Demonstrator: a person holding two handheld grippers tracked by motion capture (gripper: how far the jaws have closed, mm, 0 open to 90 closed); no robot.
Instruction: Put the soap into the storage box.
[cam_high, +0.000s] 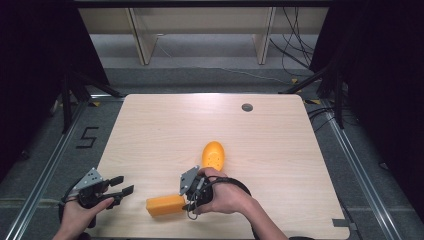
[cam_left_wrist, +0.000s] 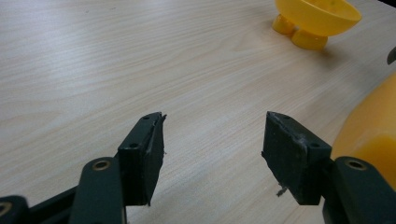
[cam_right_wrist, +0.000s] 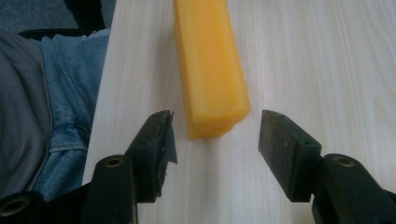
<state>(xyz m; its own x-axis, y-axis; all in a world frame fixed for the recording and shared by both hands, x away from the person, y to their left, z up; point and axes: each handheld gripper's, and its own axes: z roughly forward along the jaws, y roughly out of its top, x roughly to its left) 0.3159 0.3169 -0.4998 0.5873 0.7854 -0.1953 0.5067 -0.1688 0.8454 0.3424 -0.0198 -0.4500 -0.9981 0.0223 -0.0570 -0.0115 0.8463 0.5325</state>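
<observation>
The right gripper (cam_right_wrist: 215, 140) has its fingers (cam_right_wrist: 156, 140) spread wide, and the near end of an orange rectangular block (cam_right_wrist: 210, 70) sits in the gap just ahead of the pads without touching either one. The block lies flat on the desk (cam_right_wrist: 317, 70), its long side running straight away from the gripper. Along the left edge of the right gripper view the desk ends, and beyond it show the person's jeans and a grey garment.

In the high view the right gripper (cam_high: 189, 197) points toward the person's left, held in the right hand (cam_high: 225, 197), with the orange block (cam_high: 165, 205) lying just beyond its tips near the front edge of the desk (cam_high: 275, 140). Just behind that hand rests a yellow oval dish (cam_high: 213, 155), apart from the block.

The left gripper (cam_left_wrist: 212, 140) also has its fingers (cam_left_wrist: 147, 149) parted wide, with nothing but bare wood between them. To its right in the left gripper view bulges a blurred orange shape, the block (cam_left_wrist: 373, 130), close beside the right-hand pad; whether they touch I cannot tell. Farther off stands the yellow dish (cam_left_wrist: 322, 16) on small rounded feet.

In the high view the left gripper (cam_high: 117, 187) sits at the front left corner of the desk, held in the left hand (cam_high: 80, 215), well apart from the block.
</observation>
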